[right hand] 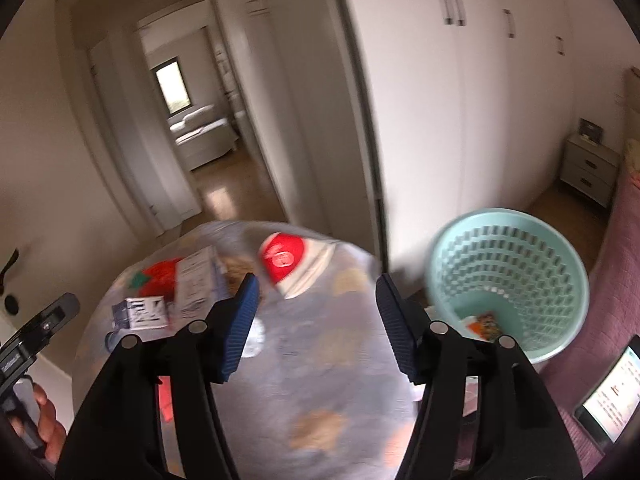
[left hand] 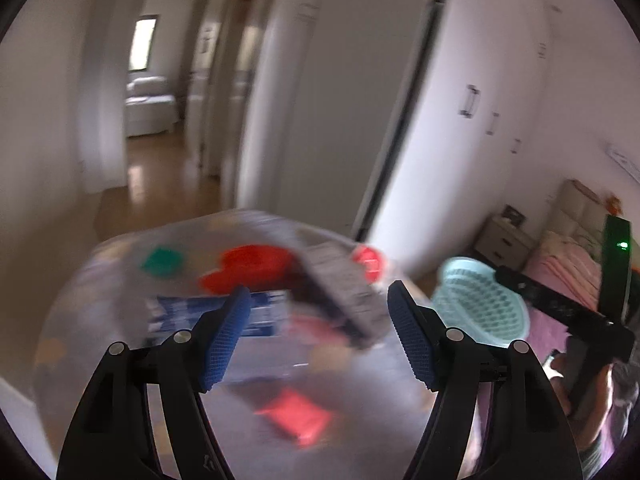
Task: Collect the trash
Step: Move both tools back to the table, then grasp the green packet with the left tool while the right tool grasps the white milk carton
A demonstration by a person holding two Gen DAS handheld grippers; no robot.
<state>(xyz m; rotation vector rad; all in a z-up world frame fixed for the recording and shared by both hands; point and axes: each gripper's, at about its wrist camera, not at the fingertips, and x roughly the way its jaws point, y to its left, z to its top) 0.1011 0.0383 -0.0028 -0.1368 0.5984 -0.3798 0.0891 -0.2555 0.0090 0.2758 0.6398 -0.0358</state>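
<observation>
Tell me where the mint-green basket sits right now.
The mint-green basket sits on the floor at the right of both wrist views, beside the clear trash bag and against the pink-covered bed, below the white wardrobe.

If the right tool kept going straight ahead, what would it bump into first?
Most likely the clear trash bag stuffed with wrappers. It fills the space right in front of the open right tool. The mint green bin sits off to the side, out of that line. The picture is blurry, so how near the bag is stays unclear.
</observation>
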